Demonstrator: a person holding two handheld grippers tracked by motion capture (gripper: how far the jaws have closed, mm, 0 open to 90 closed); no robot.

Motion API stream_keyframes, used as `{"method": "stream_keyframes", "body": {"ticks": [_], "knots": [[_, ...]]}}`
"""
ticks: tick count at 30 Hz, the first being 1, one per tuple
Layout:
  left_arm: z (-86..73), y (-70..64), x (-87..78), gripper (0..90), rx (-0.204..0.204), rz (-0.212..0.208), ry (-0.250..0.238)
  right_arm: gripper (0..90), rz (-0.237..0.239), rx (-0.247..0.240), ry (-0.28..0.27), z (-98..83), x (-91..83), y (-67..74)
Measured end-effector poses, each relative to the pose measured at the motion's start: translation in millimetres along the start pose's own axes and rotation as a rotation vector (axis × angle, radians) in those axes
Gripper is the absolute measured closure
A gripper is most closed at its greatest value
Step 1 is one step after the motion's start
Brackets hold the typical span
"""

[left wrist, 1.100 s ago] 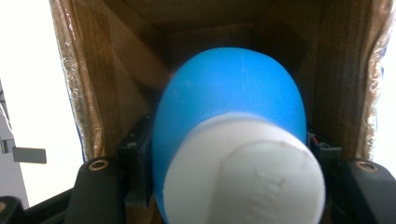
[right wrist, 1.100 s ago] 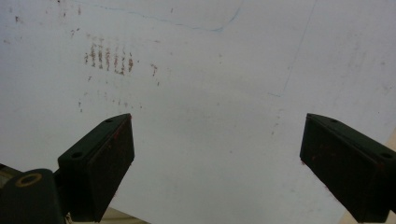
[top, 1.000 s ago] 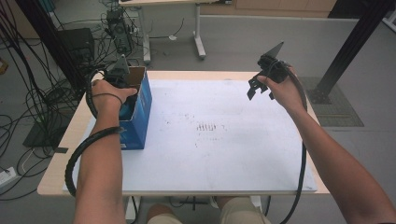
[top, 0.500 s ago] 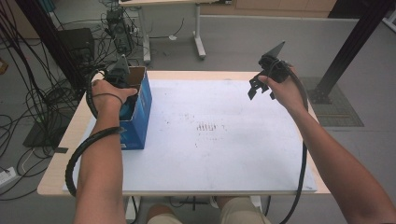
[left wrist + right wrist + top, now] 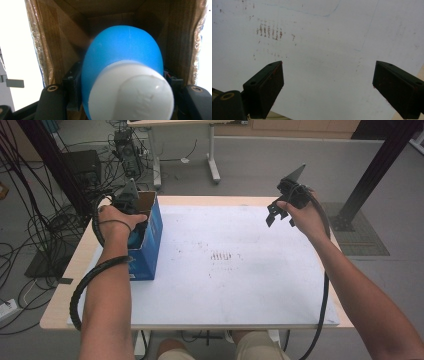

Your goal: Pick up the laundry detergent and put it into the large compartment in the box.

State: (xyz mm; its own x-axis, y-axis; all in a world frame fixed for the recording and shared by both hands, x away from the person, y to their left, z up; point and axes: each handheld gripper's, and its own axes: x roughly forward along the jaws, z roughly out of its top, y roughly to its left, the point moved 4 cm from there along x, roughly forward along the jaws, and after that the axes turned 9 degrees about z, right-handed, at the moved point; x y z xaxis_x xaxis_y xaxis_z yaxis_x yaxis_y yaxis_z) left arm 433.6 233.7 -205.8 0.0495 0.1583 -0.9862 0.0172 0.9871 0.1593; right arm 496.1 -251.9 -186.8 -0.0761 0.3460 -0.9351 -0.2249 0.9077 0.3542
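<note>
Left gripper view showed the left gripper [image 5: 120,100] clamped on a blue bottle [image 5: 122,52], white cap toward the camera, down inside the cardboard box [image 5: 150,227] at frame left, while the right gripper [image 5: 280,217] hung wide, empty, upper right.

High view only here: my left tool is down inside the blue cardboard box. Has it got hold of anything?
Observer: Yes, the left tool is closed on a blue rounded bottle with a white cap.
Operator: Anything else in there?
Observer: Only the brown inner walls of the blue cardboard box; the bottle hides the bottom.
Operator: Is the right tool free?
Observer: Yes, the right tool is open with nothing between its jaws, above the white table sheet.
</note>
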Motion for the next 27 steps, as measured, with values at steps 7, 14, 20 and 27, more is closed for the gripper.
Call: {"method": "stream_keyframes", "body": {"ticks": [7, 14, 20, 27], "knots": [[-0.6, 0.3, -0.3, 35.8, -0.002, -0.001, -0.003, 10.1, -0.001, 0.0, -0.001, -0.3, -0.1, 0.1], [-0.6, -0.1, -2.4, 35.1, -0.002, 0.003, -0.009, 10.1, -0.001, 0.003, 0.001, -0.4, -0.8, -0.5], [-2.0, -1.3, -9.0, 34.0, -0.005, 0.012, -0.025, 10.1, 0.003, 0.001, -0.003, -1.1, -1.1, -0.5], [-4.3, -1.0, -14.8, 32.8, -0.005, 0.014, -0.029, 10.1, 0.007, -0.002, -0.005, -1.4, -1.1, 0.4]]}}
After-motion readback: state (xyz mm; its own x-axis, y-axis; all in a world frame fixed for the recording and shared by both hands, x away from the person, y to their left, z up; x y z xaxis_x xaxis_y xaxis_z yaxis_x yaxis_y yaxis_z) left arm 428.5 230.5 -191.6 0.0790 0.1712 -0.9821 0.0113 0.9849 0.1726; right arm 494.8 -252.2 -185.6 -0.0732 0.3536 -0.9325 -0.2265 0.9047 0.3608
